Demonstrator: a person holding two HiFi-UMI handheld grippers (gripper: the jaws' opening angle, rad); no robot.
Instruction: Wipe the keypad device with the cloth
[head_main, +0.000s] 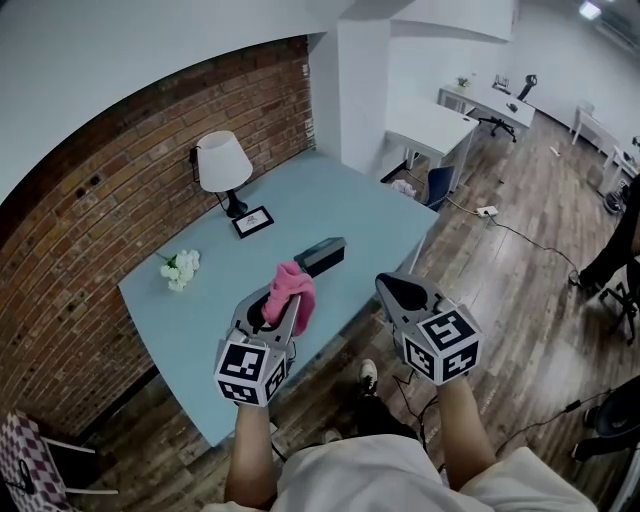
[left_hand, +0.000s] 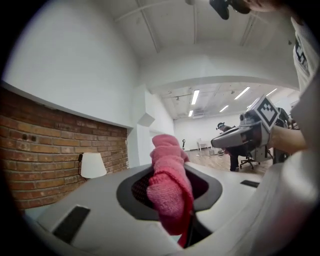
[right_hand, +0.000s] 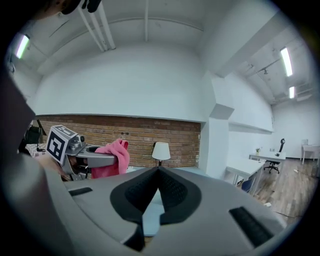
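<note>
Left tool (head_main: 281, 312) pinches the pink cloth (head_main: 292, 290). The cloth bunches up out of the jaws and hangs over one side, which is clearest in the left gripper view. Right tool (head_main: 386, 284) has its jaws pressed together with nothing between them. Both tools are held up off the table (head_main: 190, 310), left over its near edge and right just past that edge over the wood floor (head_main: 520, 290).

Keypad device (head_main: 322, 255) lies flat on the table, about mid-length and nearer the person's edge than the wall edge. It is just beyond the cloth and neither tool touches it.

Also on the table: a white lamp (head_main: 222, 165) at the brick-wall edge, a framed card (head_main: 253, 220) just beside its base, and white flowers (head_main: 181, 268) toward the left corner.
</note>
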